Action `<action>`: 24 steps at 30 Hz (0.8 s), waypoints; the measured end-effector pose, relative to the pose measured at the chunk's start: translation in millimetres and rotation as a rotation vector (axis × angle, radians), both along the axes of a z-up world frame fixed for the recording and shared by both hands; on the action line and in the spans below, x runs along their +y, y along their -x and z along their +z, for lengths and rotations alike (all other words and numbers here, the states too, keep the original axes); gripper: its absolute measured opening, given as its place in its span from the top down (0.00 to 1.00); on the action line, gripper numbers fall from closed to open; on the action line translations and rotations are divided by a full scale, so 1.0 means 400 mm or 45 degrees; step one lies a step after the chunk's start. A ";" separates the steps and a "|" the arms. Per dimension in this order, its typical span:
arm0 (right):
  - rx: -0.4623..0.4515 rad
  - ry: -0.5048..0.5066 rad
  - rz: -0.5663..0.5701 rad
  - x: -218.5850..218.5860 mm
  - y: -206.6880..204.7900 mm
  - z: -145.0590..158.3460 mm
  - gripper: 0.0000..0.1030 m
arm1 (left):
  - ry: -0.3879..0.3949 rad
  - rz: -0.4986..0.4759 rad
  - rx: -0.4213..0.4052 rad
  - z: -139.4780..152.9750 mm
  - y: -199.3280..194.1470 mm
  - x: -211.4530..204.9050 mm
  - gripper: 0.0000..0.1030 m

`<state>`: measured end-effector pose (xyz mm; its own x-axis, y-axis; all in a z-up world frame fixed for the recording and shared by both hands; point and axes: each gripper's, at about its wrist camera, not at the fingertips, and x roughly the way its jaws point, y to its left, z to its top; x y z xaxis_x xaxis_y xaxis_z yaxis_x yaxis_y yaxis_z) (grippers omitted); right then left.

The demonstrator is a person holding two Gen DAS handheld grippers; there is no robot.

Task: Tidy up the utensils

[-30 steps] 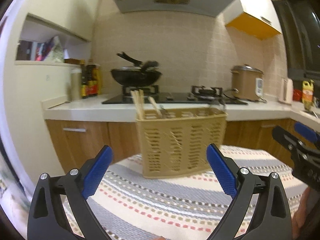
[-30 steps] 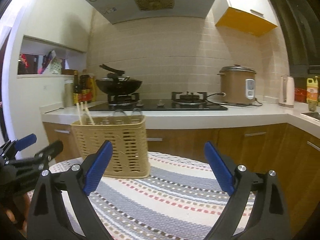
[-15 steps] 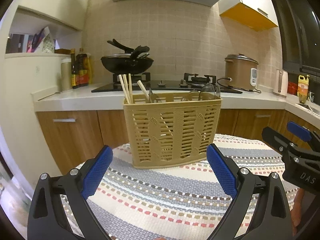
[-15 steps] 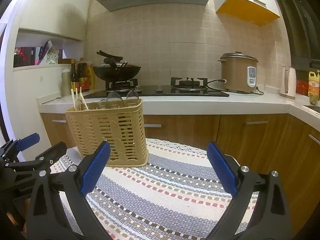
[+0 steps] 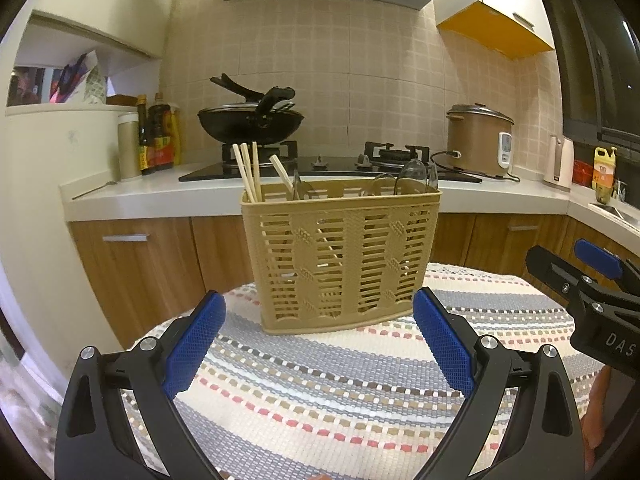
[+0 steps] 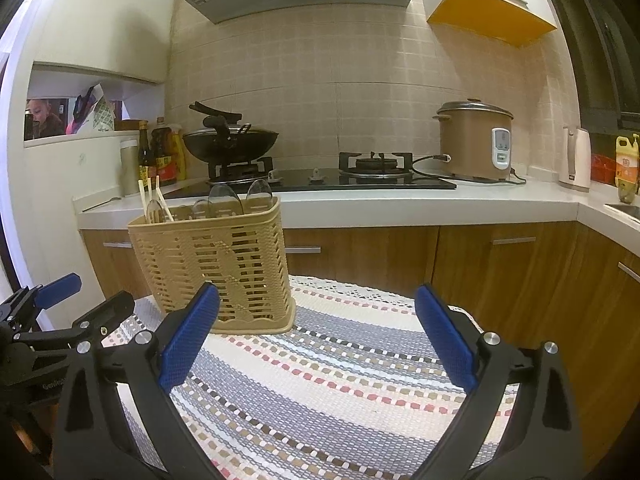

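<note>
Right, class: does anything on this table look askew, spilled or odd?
Nothing much. The utensil basket stands upright on the striped tablecloth. One chopstick leans apart from the other three. Nothing is spilled.

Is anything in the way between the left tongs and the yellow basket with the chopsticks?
No, nothing visible blocks them. The left tongs are open and point straight at the basket, with only bare striped tablecloth between. The right tongs sit off to the side.
</note>
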<state>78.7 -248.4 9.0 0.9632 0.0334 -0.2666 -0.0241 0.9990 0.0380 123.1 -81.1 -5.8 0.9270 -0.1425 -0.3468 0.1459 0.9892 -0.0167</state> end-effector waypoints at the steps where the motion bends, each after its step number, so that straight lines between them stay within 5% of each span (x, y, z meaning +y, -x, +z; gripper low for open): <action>1: 0.001 0.000 -0.002 -0.001 -0.001 0.000 0.08 | -0.003 -0.004 0.003 -0.002 0.000 -0.002 0.11; 24: 0.035 -0.011 -0.021 -0.011 -0.014 -0.010 0.08 | -0.050 -0.024 0.016 -0.017 0.002 -0.034 0.11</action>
<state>84.5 -252.7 4.9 0.9559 0.0202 -0.2929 -0.0066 0.9989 0.0473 122.1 -94.9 -12.4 0.9200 -0.1460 -0.3638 0.1643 0.9862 0.0199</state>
